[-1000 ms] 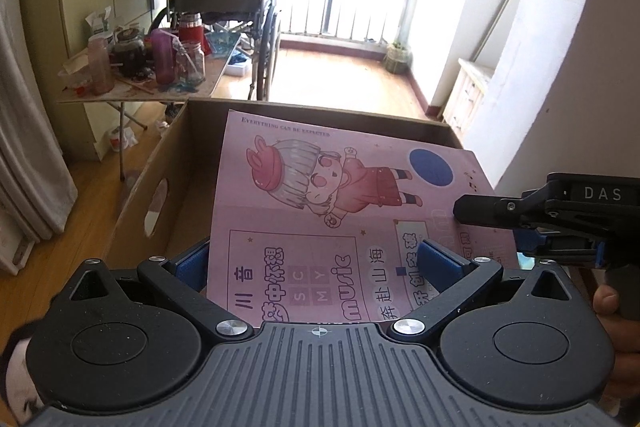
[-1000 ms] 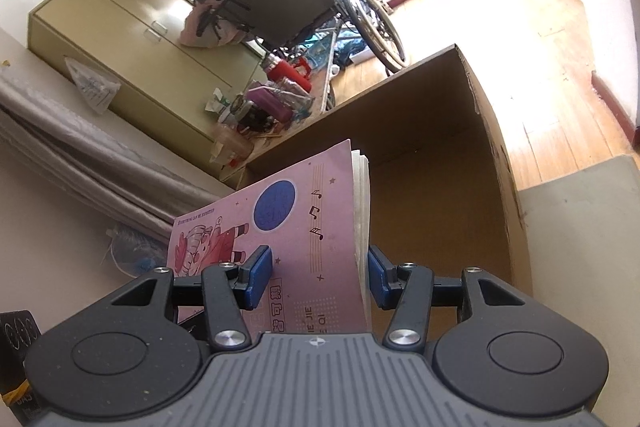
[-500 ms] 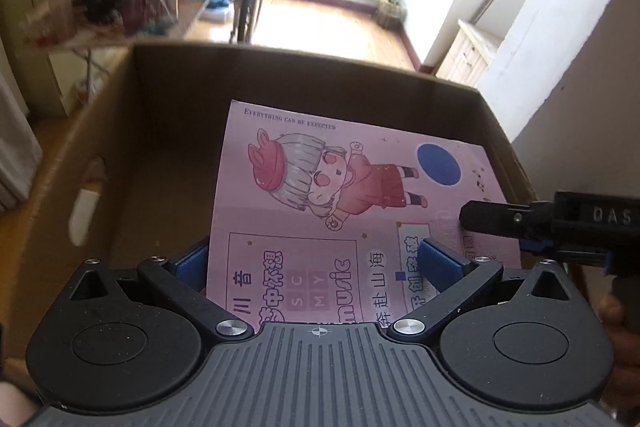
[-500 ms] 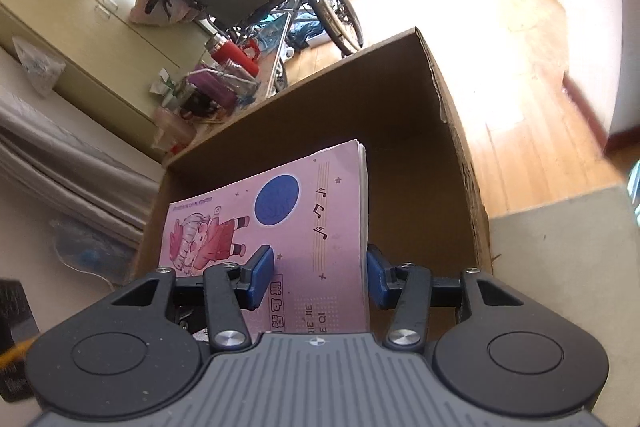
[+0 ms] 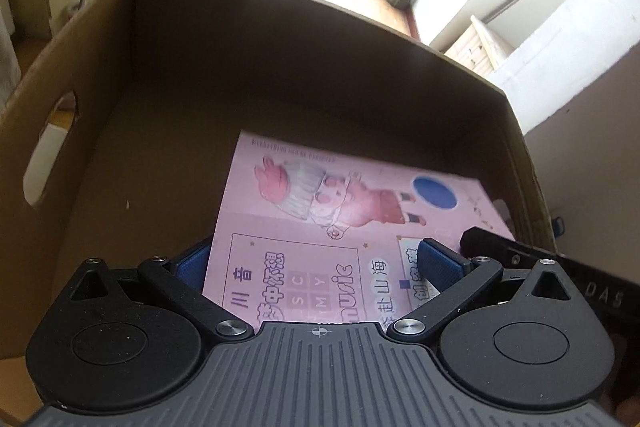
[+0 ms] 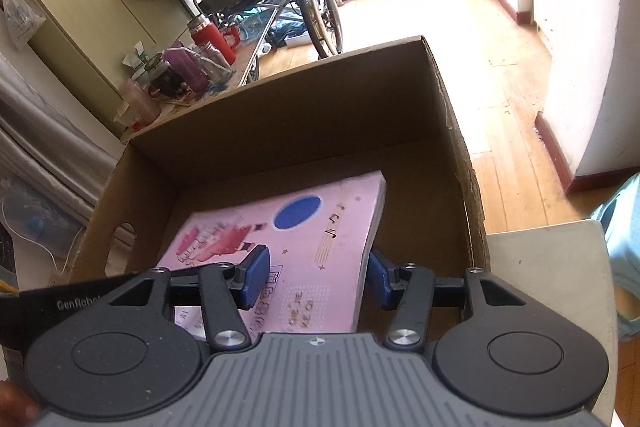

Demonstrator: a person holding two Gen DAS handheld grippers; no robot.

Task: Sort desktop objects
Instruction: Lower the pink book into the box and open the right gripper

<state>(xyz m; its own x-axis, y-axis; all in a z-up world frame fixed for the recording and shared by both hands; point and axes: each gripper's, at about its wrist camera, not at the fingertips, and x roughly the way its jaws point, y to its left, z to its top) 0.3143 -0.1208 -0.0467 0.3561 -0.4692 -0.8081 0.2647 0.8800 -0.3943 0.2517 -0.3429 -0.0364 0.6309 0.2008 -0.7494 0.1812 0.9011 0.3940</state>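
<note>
Pinching the pink book (image 5: 344, 227) from two edges: left hand-held gripper (image 5: 320, 263) on the near edge, right hand-held gripper (image 6: 316, 275) clamped across the spine corner. Hanging tilted low inside the cardboard box (image 6: 456, 131), right against its right wall. Risks snagging that wall, or dropping askew if released unevenly.
</note>
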